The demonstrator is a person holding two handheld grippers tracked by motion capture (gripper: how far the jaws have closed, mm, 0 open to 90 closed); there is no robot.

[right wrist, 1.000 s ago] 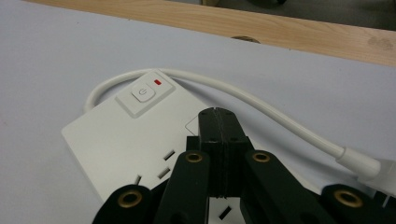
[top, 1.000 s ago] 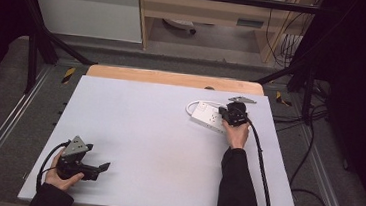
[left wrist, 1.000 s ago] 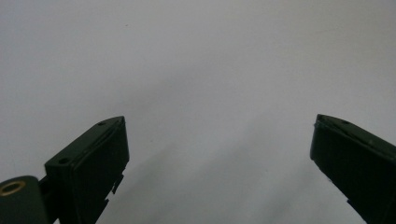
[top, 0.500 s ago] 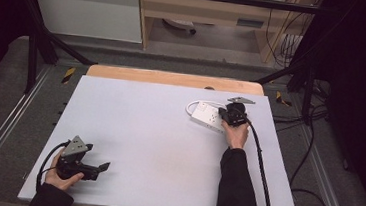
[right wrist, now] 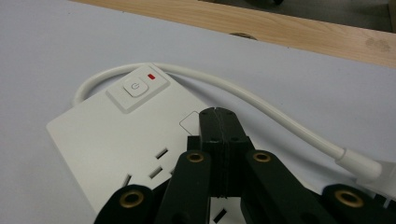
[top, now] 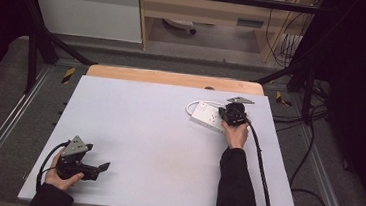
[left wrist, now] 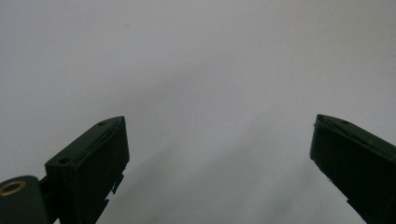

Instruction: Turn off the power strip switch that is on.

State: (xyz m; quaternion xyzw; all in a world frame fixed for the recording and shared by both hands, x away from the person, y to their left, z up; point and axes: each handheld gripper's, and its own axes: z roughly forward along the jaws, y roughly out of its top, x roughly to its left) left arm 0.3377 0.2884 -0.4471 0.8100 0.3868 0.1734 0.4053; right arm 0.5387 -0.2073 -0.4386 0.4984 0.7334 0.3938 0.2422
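Note:
A white power strip [right wrist: 116, 140] with a square power button [right wrist: 134, 87] and a red indicator [right wrist: 150, 76] lies at the table's far right [top: 208, 116]. Its white cable [right wrist: 261, 105] loops around behind it. My right gripper [right wrist: 217, 112] is shut, jaws pressed together with nothing between them, tips resting over the strip's top face just short of the button. In the high view the right gripper [top: 231, 113] sits at the strip's right end. My left gripper [top: 96, 167] rests near the front left corner, open, its jaws wide apart over bare table [left wrist: 219, 135].
The white table top [top: 157, 146] has a wooden strip [top: 173, 78] along its far edge. A black cable [top: 260, 170] trails from the right gripper along the sleeve. Dark frame bars and floor cables surround the table.

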